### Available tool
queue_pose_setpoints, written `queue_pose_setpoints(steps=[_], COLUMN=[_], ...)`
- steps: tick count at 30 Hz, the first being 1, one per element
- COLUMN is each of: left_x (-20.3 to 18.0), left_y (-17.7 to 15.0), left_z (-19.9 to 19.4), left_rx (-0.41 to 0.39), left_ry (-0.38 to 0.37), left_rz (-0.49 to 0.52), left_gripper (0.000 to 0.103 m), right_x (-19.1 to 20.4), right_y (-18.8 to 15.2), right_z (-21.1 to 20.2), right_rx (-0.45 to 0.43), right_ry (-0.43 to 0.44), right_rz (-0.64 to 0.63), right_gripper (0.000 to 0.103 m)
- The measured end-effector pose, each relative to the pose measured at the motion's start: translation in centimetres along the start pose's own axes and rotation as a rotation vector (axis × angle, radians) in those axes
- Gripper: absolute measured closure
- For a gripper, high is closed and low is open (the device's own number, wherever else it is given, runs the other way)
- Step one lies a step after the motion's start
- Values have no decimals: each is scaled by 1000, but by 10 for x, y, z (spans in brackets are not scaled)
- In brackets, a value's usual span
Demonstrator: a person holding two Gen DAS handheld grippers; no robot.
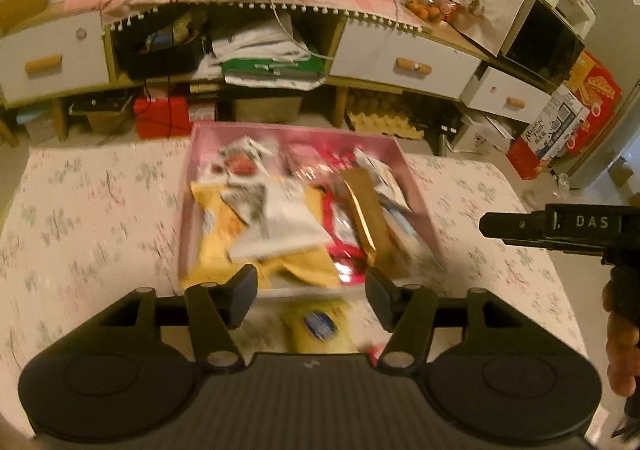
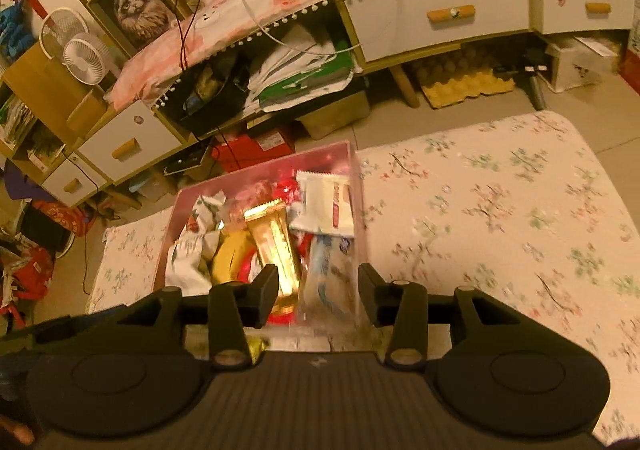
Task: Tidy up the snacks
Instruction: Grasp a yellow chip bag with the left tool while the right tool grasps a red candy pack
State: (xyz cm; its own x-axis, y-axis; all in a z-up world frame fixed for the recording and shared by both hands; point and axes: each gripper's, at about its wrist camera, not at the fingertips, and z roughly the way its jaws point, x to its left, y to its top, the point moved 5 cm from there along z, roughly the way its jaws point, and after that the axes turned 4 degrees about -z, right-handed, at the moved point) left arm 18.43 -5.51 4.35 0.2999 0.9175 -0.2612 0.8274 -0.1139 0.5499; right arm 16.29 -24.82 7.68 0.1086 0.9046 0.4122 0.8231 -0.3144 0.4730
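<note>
A clear pink box [image 1: 296, 130] stands on the floral table and holds several snack packets, among them a gold bar [image 1: 366, 218], a yellow bag [image 1: 224, 234] and a white packet [image 1: 280, 222]. My left gripper [image 1: 311, 296] is open and empty above the box's near edge. A yellow packet with a blue label [image 1: 318, 326] lies on the table just below it. My right gripper [image 2: 318, 294] is open and empty over the near end of the same box [image 2: 256, 180], above the gold bar [image 2: 276, 246] and a clear white-blue packet [image 2: 330, 274]. The right gripper's body [image 1: 560, 228] shows at the right of the left wrist view.
The table has a floral cloth [image 2: 500, 218] reaching right of the box. Behind it stands a low cabinet [image 1: 408, 66] with white drawers, stacked papers and cables. Boxes and an egg tray [image 2: 468, 84] sit on the floor beyond the table.
</note>
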Motion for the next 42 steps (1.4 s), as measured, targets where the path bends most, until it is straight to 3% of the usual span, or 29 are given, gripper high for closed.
queue_pose_setpoints(steps=[4, 8, 14, 18, 22, 31, 38, 39, 42], left_x=[-20, -30, -22, -19, -25, -22, -9, -8, -4], left_y=[-14, -23, -37, -43, -51, -58, -58, -58, -59], left_z=[-3, 0, 14, 19, 25, 43, 54, 55, 59], left_rx=[36, 43, 90, 88, 90, 111, 104, 102, 118], left_ry=[-35, -9, 0, -7, -44, -49, -52, -47, -34], left_rz=[-33, -5, -49, -75, -63, -46, -91, -96, -68], left_gripper=[33, 27, 23, 14, 8, 4, 5, 8, 31], right_x=[7, 12, 9, 6, 7, 13, 0, -3, -7], right_y=[-11, -24, -29, -37, -46, -60, -63, -63, -66], right_z=[-14, -21, -9, -8, 1, 6, 16, 18, 23], right_rx=[21, 16, 49, 66, 98, 146, 169, 174, 187], right_ry=[12, 57, 36, 39, 16, 39, 15, 9, 18], right_rz=[-10, -9, -59, -64, -85, -101, -52, -42, -25], right_gripper=[51, 41, 41, 36, 36, 31, 31, 31, 31])
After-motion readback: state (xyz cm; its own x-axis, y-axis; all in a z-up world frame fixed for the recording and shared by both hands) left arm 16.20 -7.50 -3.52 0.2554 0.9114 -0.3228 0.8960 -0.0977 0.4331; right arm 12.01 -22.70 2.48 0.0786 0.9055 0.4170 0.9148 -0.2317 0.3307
